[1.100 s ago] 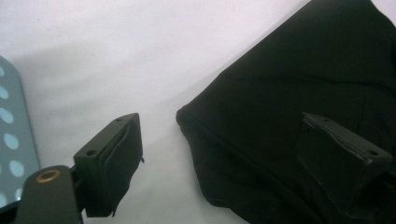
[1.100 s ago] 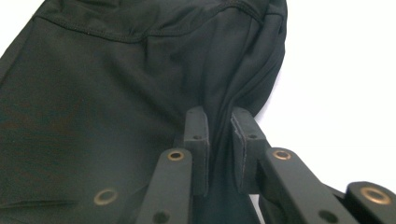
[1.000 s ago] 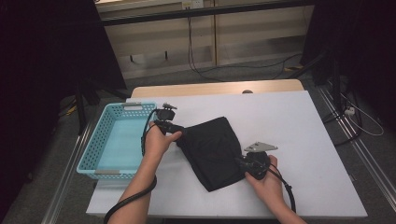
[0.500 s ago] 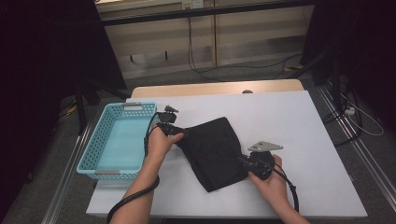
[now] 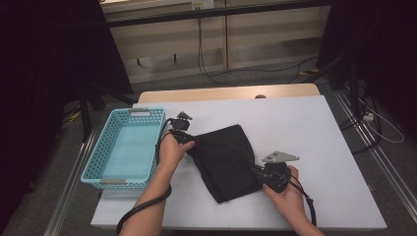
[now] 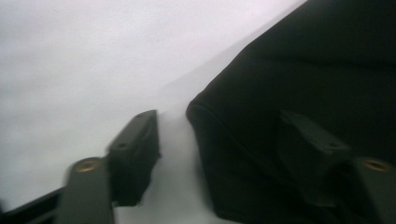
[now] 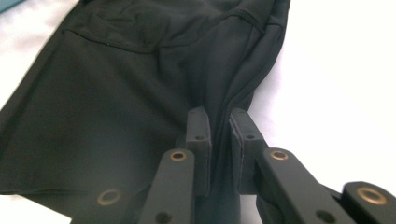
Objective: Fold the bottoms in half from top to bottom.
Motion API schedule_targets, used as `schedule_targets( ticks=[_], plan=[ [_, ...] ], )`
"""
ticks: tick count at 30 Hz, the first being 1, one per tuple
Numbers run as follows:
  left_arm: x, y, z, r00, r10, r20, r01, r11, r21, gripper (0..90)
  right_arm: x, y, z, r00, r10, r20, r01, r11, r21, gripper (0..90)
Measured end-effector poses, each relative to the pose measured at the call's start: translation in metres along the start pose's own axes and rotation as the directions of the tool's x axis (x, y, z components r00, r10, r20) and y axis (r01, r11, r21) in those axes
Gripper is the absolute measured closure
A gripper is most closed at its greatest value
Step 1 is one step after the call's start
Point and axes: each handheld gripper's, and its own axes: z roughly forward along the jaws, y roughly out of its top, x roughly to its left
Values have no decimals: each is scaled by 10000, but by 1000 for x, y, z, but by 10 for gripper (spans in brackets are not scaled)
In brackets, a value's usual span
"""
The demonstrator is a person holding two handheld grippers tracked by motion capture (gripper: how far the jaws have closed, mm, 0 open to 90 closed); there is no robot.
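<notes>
The high view sits above my side of the white table (image 5: pixel 319 128), looking forward and down, far enough to take in the blue basket (image 5: pixel 125 147), the black cloth (image 5: pixel 223 157) and both my forearms. The camera on my left gripper (image 6: pixel 219 140) looks along its jaws from very close, low over the tabletop at the cloth's corner. The one on my right gripper (image 7: pixel 219 135) looks just as closely across the same cloth from its opposite edge, so all three views share that cloth.

black cloth (image 5: pixel 226 157) — folded, flat | table centre — lying diagonally, slightly rumpled
</notes>
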Motion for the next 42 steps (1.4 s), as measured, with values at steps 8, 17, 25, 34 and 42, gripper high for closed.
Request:
schedule_targets(
  ticks=[8, 17, 25, 34, 42],
  plan=[
    [-8, -1, 0, 9968, -187, 779, 179, 9998, 115, 775, 1, 1, 3, 10000, 50, -2, -50, 9999, 106, 792],
    [-8, 4, -4, 9956, -417, 842, 388, 9986, 358, 822, 0, 0, 3, 10000, -16, 16, 16, 10000, 84, 772],
    [-10, 9, -9, 9964, -207, 817, 168, 9987, 476, 824, -3, -2, 5, 9966, 69, 821, -85, 9998, 201, 408],
    [-11, 10, -12, 9964, -198, 824, 153, 9984, 548, 825, -3, -5, 8, 9959, 443, 794, -461, 9987, 210, 415],
    [-13, 18, -20, 9981, -146, 603, 91, 9958, 907, 827, 11, -3, 9, 9970, 445, 632, -459, 9987, 199, 792]
  ],
)
